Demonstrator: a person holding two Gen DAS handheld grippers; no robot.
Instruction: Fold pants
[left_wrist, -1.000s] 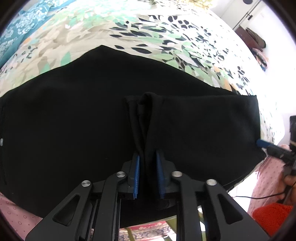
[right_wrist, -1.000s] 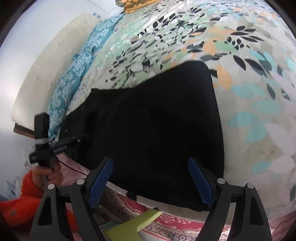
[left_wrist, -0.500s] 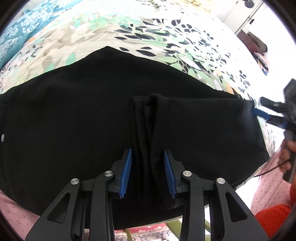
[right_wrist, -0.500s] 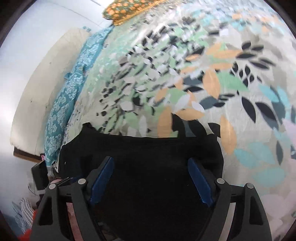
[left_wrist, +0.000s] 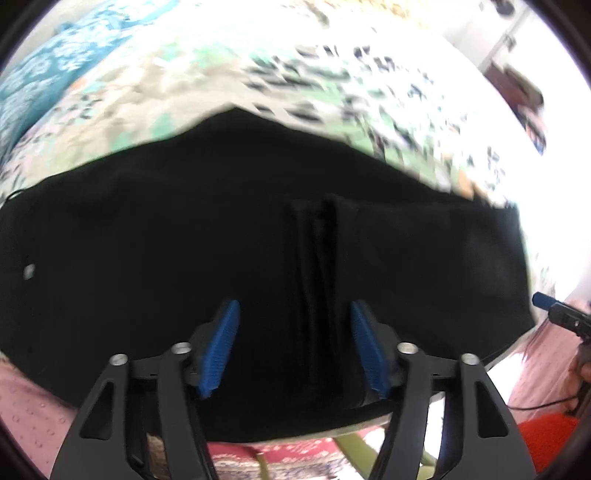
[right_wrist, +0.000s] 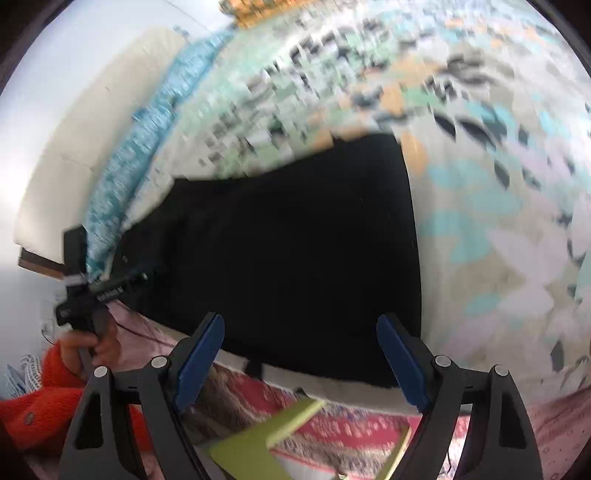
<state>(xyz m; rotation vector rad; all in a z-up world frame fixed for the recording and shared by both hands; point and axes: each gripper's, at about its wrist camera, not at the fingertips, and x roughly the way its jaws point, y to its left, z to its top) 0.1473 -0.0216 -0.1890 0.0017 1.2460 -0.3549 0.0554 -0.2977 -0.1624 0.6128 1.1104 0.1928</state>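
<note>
We note the black pants (left_wrist: 155, 266) lying flat across the leaf-print bedspread (left_wrist: 280, 66) of the bed, near its front edge, a folded layer on their right part. Left to right in the left wrist view: a small pale tag or button (left_wrist: 28, 271) at the far left of the cloth, then our left tongs (left_wrist: 295, 347), whose jaws have just been opening; they stand spread, with a raised pleat (left_wrist: 317, 266) of the cloth between the pads (left_wrist: 221, 347) but not pinched. At the far right, the tip of our right tongs (right_wrist: 301, 363) juts in beside the pants' right edge; in their own view they are spread wide and hold nothing, hanging over the bed's front edge above a patterned rug (right_wrist: 332, 424). Risks, as we judge: the released pleat may stay ridged, leaving the fold uneven unless smoothed; a pad lifting off could snag the cloth and drag the top layer askew; the front hem sits close enough to the bed's edge to slide off if tugged.
</note>
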